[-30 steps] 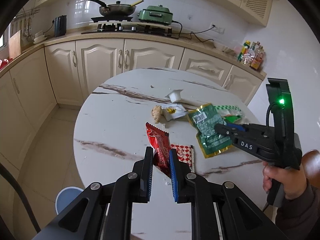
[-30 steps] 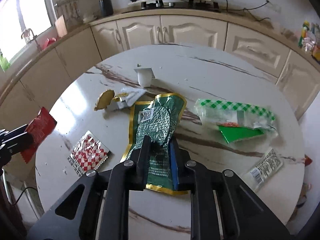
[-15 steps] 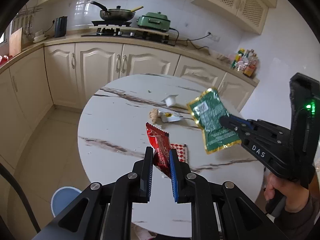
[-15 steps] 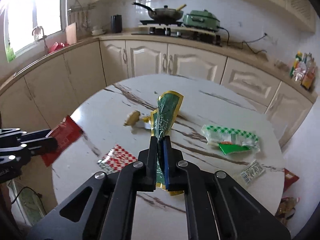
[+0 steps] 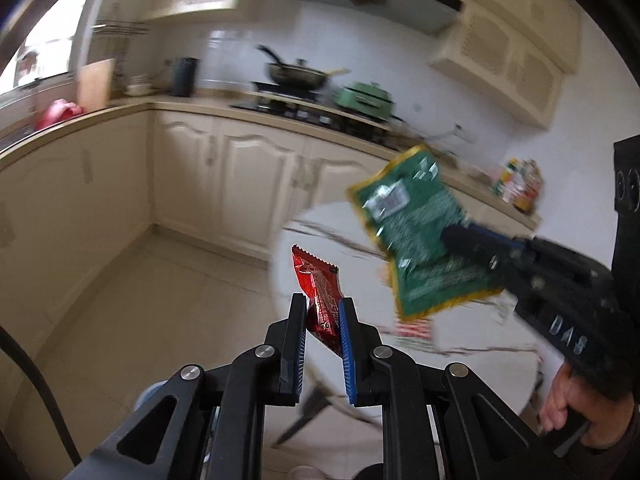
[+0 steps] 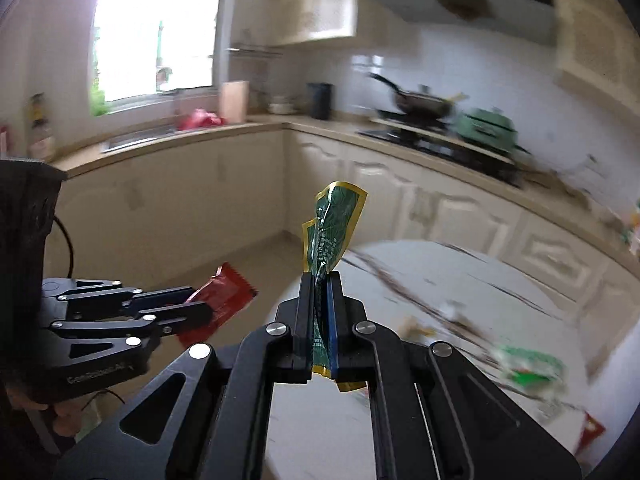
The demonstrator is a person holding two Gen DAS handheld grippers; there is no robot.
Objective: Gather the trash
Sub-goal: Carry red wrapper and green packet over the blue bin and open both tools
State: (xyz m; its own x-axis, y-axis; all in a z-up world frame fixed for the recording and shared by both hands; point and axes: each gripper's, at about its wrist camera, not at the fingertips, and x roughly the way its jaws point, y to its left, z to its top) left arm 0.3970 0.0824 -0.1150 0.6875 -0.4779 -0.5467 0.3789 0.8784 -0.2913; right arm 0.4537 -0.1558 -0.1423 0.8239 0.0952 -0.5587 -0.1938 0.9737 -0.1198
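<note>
left fingers clamped on the lower end of a crinkled red foil snack wrapper, its free end standing up past the tips. right fingers pinched tight on a green foil pouch with gold edging, folded edge-on between the pads; seen from the left view as a flat sheet hanging off the right tips. both pieces clear of the round white marble-patterned surface, carried in the air beside its edge, over pale floor tiles.

step in hand, by judgement: transport, two items lifted and swinging away toward a bin. pale blue round rim low behind the left gripper, possibly the bin, too hidden to confirm.

still on the surface: red-and-white checked packet, green-and-white wrapper, smaller scraps, all blurred.

next move calls for: bringing both loads over the bin mouth, tilting down, opening fingers one at a time so light foil drops in and does not cling or drift; then back for the rest.
</note>
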